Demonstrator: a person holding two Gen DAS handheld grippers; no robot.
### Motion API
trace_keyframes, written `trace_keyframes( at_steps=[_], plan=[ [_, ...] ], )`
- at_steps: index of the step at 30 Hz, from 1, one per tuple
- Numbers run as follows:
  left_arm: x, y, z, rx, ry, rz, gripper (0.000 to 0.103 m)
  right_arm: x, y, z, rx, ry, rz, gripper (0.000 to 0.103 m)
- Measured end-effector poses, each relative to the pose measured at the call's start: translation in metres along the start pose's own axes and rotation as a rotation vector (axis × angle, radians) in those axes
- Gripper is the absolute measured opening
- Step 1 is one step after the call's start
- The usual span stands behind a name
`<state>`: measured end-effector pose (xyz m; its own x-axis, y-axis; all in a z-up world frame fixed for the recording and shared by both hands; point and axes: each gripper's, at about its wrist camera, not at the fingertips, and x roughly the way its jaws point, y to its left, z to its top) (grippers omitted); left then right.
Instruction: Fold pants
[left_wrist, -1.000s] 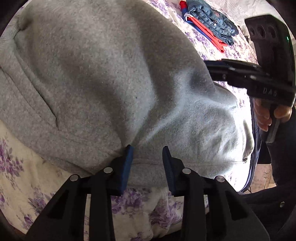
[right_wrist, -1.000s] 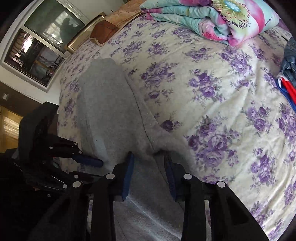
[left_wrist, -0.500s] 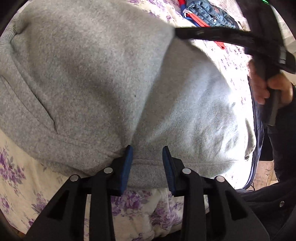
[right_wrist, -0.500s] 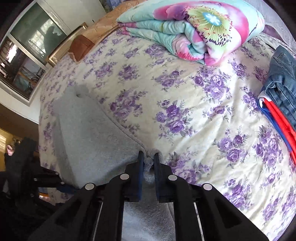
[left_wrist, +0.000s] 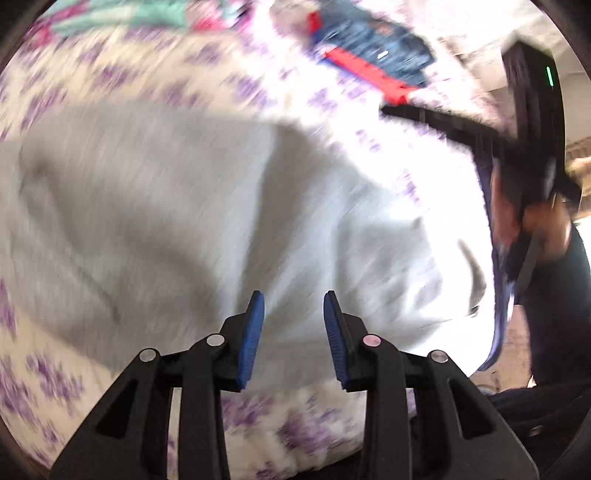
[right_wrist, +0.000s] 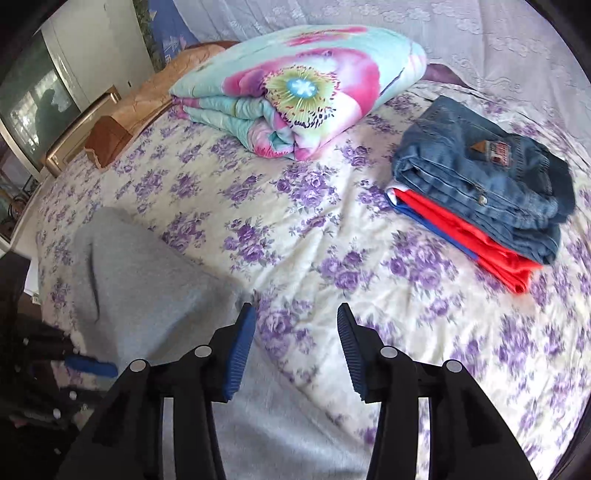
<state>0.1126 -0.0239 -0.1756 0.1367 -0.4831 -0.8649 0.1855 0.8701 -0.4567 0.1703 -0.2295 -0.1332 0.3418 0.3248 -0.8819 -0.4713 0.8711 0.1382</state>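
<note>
Grey fleece pants (left_wrist: 192, 206) lie spread on the bed (right_wrist: 325, 266), which has a cream sheet with purple flowers. Left-wrist view is motion-blurred. Left gripper (left_wrist: 293, 332) jaws apart, blue pads either side of the pants' near edge at 6 o'clock, nothing clamped; cannot tell whether the pads touch the cloth. Right gripper (right_wrist: 295, 350) jaws wide apart, holding nothing, over the sheet just beside the pants' edge; grey fabric runs under its left finger toward 6 o'clock. From the right wrist the pants (right_wrist: 136, 288) sit at 8 o'clock, with the left gripper's blue pad near them at the left edge. Folded jeans (right_wrist: 487, 184) lie on top of a red and blue garment (right_wrist: 469, 236) at 2 o'clock, well apart from the pants. Folded floral quilt (right_wrist: 295, 96) at 12 o'clock.
</note>
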Motion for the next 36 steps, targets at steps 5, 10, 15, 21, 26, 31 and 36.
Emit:
trace_keyframes(
  at_steps=[5, 10, 15, 21, 26, 31, 36],
  plan=[
    [0.04, -0.024, 0.063, 0.082, 0.041, 0.015, 0.034, -0.019, 0.013, -0.088, 0.149, 0.045, 0.043, 0.025],
    [0.111, -0.015, 0.092, 0.088, 0.154, 0.109, 0.021, -0.001, 0.044, -0.146, 0.248, 0.038, 0.041, 0.014],
    [0.109, -0.008, 0.096, 0.068, 0.165, 0.075, 0.02, 0.042, 0.064, -0.173, 0.253, 0.127, -0.001, 0.014],
    [0.089, -0.017, 0.077, 0.061, 0.121, 0.104, 0.018, -0.005, 0.055, -0.171, 0.36, 0.021, -0.048, 0.014],
    [0.068, -0.031, 0.014, 0.122, 0.143, 0.102, 0.018, -0.086, 0.005, -0.214, 0.661, -0.191, -0.143, 0.052],
    [0.089, -0.037, -0.04, 0.192, 0.172, 0.175, 0.018, -0.121, -0.042, -0.312, 1.046, -0.256, -0.169, 0.061],
    [0.082, -0.064, -0.041, 0.274, 0.156, 0.184, 0.022, -0.099, -0.073, -0.381, 1.338, -0.354, -0.015, 0.061]
  ],
)
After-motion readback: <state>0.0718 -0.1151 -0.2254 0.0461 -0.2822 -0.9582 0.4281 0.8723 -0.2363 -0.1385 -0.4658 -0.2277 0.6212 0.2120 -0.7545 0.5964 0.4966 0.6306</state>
